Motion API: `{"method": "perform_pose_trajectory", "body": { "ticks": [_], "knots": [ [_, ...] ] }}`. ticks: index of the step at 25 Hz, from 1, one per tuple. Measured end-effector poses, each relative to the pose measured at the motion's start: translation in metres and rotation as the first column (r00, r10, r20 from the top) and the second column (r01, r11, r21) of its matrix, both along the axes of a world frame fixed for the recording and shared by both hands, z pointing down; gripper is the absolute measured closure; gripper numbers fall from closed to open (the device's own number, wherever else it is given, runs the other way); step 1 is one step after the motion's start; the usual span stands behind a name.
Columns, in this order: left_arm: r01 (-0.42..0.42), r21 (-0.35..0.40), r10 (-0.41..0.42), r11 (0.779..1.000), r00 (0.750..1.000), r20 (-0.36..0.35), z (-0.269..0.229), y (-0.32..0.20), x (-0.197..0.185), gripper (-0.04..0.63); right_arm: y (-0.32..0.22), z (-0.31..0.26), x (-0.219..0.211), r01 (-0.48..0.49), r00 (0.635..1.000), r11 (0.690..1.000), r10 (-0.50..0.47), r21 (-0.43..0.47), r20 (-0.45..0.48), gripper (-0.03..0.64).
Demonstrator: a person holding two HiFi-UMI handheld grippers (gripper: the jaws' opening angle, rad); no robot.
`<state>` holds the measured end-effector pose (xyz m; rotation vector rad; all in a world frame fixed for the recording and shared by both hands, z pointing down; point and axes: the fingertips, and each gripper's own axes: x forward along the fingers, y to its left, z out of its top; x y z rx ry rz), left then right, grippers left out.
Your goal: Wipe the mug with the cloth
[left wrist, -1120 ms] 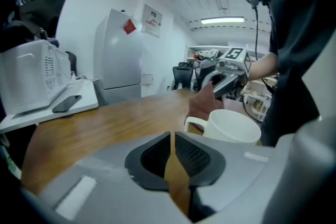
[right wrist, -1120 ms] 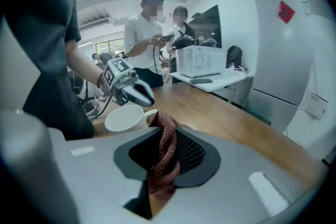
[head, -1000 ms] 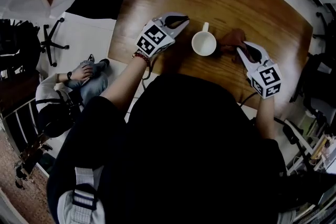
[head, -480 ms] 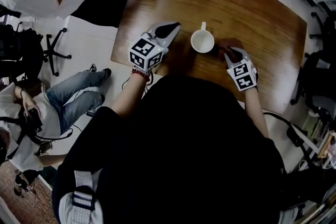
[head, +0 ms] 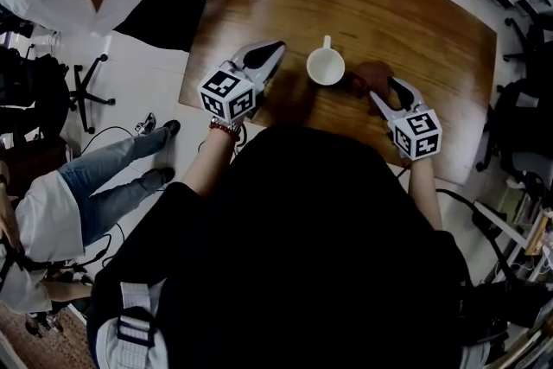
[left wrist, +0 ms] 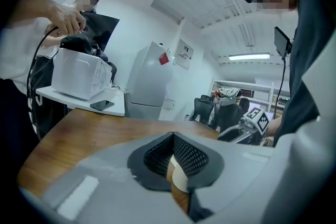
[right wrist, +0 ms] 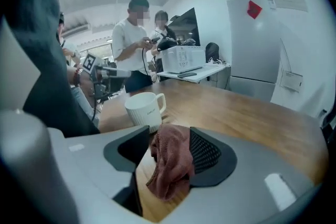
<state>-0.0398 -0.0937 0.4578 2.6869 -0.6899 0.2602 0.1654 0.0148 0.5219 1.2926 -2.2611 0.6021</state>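
Observation:
A white ribbed mug [head: 326,66] stands upright on the round wooden table [head: 389,4], handle pointing away from me. Just right of it lies a crumpled reddish-brown cloth [head: 373,75]. My right gripper [head: 380,89] is at the cloth and its jaws are opening. In the right gripper view the cloth [right wrist: 170,162] hangs between the spread jaws against the right pad, with a gap on the left, and the mug [right wrist: 143,110] stands just beyond. My left gripper [head: 278,46] rests left of the mug, its tips together and empty; the mug [left wrist: 178,173] shows through the slit behind them.
A person in white stands at the table's far left corner by a white appliance [left wrist: 79,73] on a side table. Another person [head: 86,194] sits on the floor to the left, near an office chair [head: 82,69]. A tall refrigerator [left wrist: 149,81] stands behind.
My right gripper reached in over the cloth beside the mug, then drew back a little with its jaws spread. The left gripper stayed beside the mug.

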Motion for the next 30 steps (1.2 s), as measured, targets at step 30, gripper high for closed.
{"method": "perform_pose_trajectory", "body": {
  "ticks": [30],
  "knots": [
    [-0.176, 0.152, 0.193, 0.973, 0.975, -0.107, -0.083, 0.049, 0.068, 0.591, -0.029, -0.171, 0.026, -0.264, 0.957, 0.829, 0.29, 0.494, 0.024, 0.408]
  ]
}}
